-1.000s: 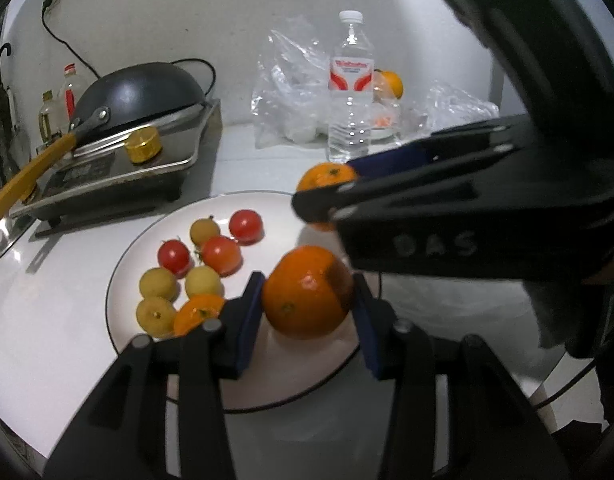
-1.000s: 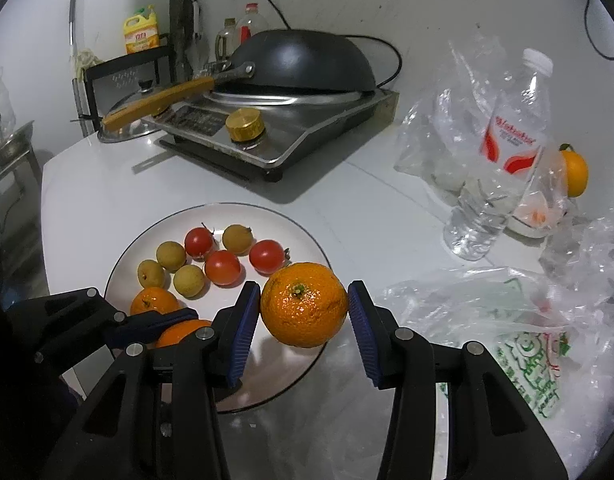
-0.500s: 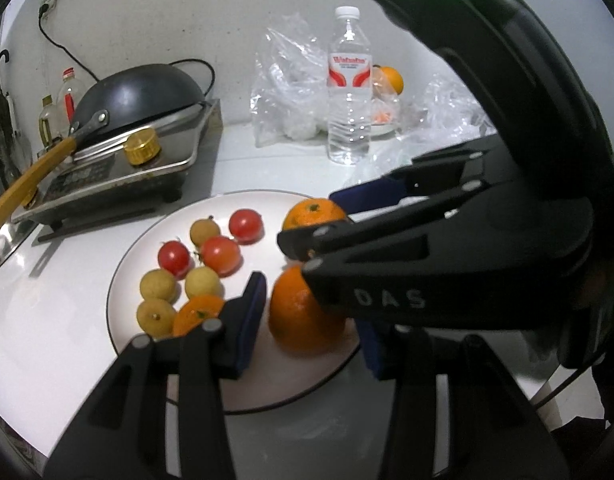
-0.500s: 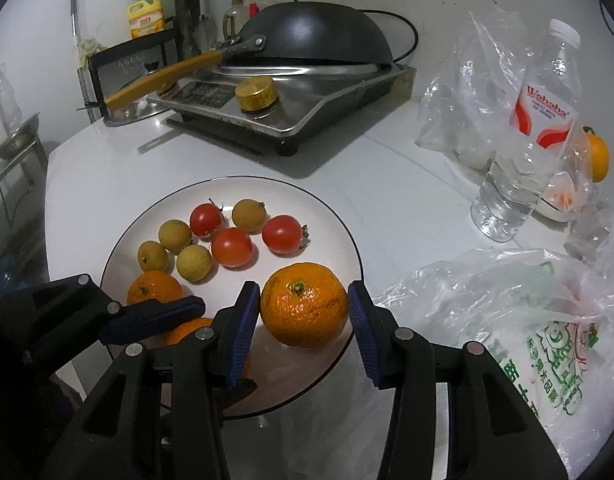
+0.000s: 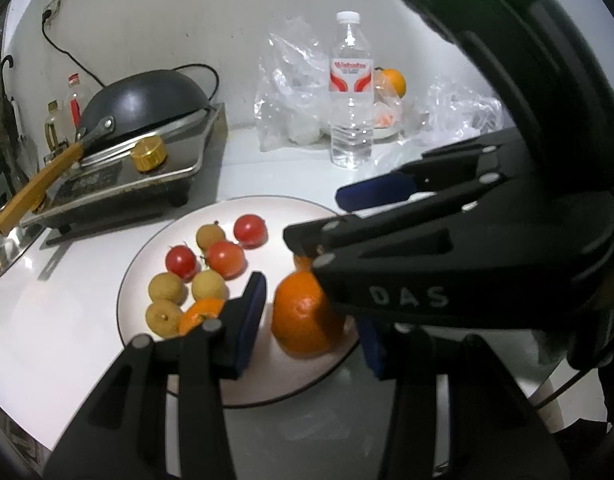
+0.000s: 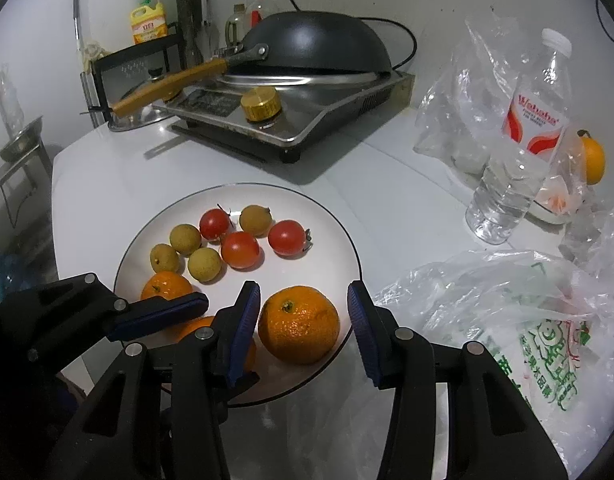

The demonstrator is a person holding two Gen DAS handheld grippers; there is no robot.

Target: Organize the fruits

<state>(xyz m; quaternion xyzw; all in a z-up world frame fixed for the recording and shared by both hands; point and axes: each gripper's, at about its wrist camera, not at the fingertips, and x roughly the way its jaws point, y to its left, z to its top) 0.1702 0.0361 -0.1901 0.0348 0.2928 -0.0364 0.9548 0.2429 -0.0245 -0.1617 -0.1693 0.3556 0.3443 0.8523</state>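
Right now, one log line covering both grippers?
step: oranges onto plate | right gripper: straddles orange over plate, contact unclear | left gripper: straddles second orange, contact unclear

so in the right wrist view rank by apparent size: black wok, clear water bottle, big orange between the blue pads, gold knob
1. Black wok
2. Clear water bottle
3. Big orange, though nearness to the camera enlarges it
4. Gold knob
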